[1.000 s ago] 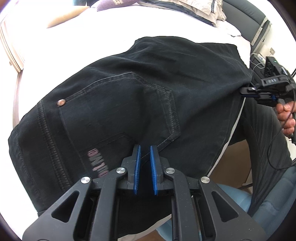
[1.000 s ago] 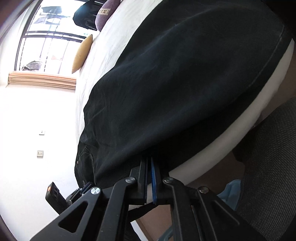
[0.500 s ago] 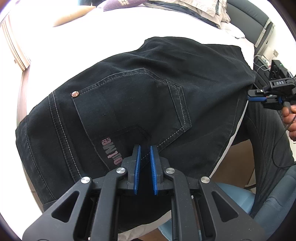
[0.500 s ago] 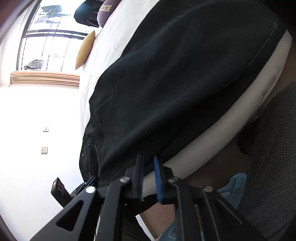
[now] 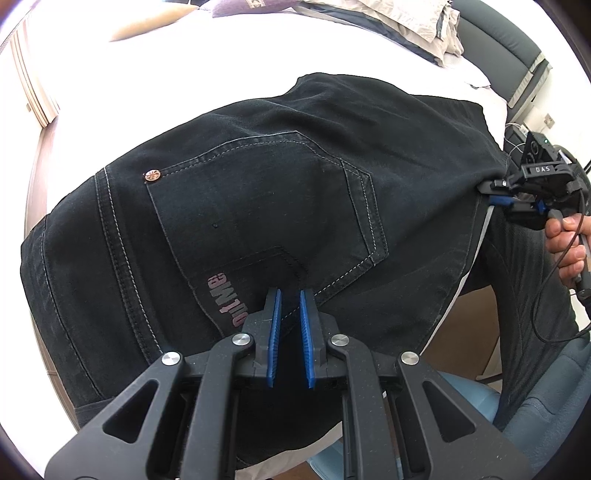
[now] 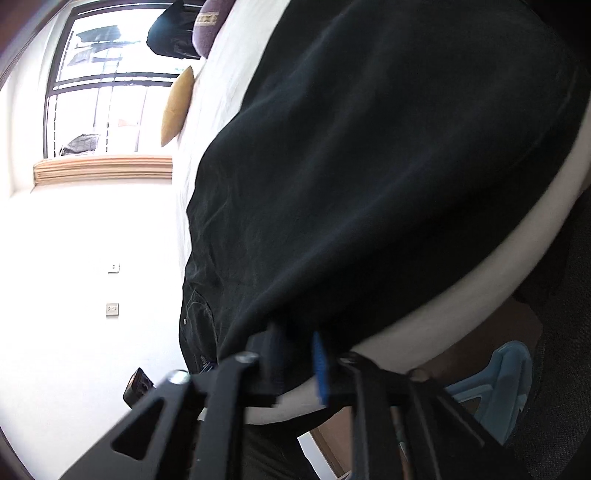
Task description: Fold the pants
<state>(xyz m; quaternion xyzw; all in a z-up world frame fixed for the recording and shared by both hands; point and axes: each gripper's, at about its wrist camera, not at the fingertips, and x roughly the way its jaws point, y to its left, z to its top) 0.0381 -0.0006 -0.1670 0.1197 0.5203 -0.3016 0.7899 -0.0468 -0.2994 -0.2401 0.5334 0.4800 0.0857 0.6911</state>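
Observation:
Black jeans (image 5: pixel 280 177) lie spread on the white bed (image 5: pixel 155 74), back pocket and pink logo facing up. My left gripper (image 5: pixel 290 295) sits at the near edge of the jeans by the pocket's lower corner, shut on dark denim that fills the narrow gap between its blue pads (image 5: pixel 275 332). My right gripper (image 5: pixel 496 199) is at the jeans' right edge, where they hang over the mattress side. In the right wrist view my right gripper (image 6: pixel 295 343) is blurred. Its jaws stand apart and are closing, with the jeans' edge (image 6: pixel 332 184) between them.
Pillows and crumpled bedding (image 5: pixel 406 22) lie at the far end of the bed beside a grey headboard (image 5: pixel 517 66). A yellow cushion (image 6: pixel 177 107) lies near the window. A person's hand (image 5: pixel 565 243) holds the right gripper's handle. A blue stool (image 6: pixel 495 384) stands beside the bed.
My right gripper let go of the jeans' edge and opened, then sank a little toward the mattress side. In the left wrist view the jeans turned slightly around the held spot.

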